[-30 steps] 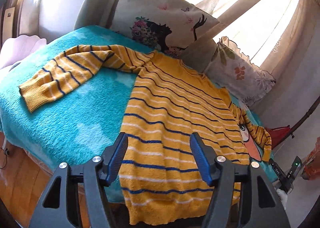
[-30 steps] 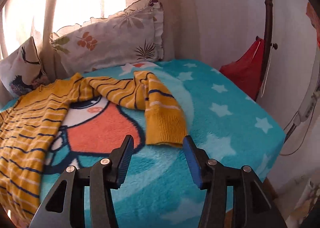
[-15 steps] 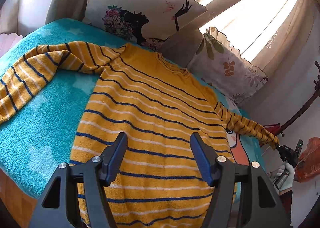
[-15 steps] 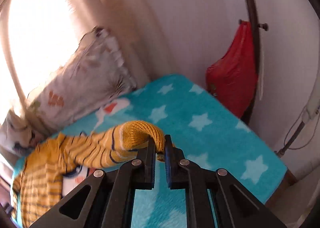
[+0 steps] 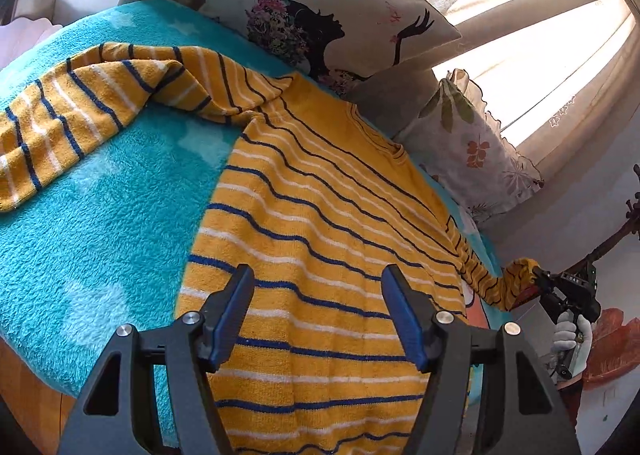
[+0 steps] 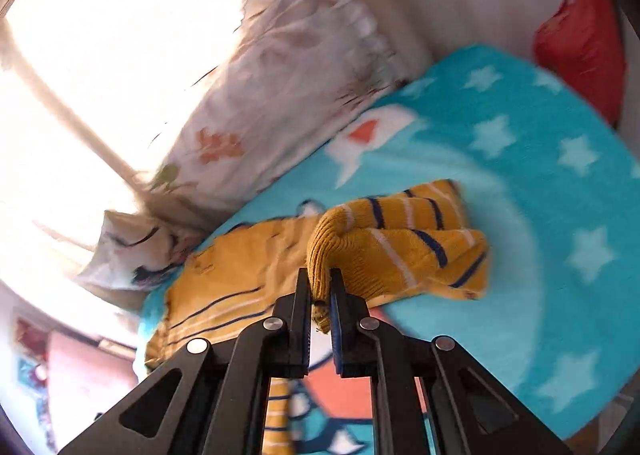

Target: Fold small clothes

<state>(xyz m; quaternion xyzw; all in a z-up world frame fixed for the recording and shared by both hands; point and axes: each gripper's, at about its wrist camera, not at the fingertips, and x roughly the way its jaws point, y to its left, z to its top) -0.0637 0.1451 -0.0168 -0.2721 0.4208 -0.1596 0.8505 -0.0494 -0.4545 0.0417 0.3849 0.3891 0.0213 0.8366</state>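
One sweater (image 5: 320,223) lies collar toward pillows; right gripper (image 6: 320,295) pinches its cuff, left gripper (image 5: 316,315) spread, empty.

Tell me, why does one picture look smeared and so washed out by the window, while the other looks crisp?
Right wrist view: the leaf-print pillow and sweater are streaked by motion blur, and the window glares to plain white; only the right tongs stay sharp. Left wrist view: crisp knit stripes on the sweater, bright curtains, edges bowed by the fisheye lens.
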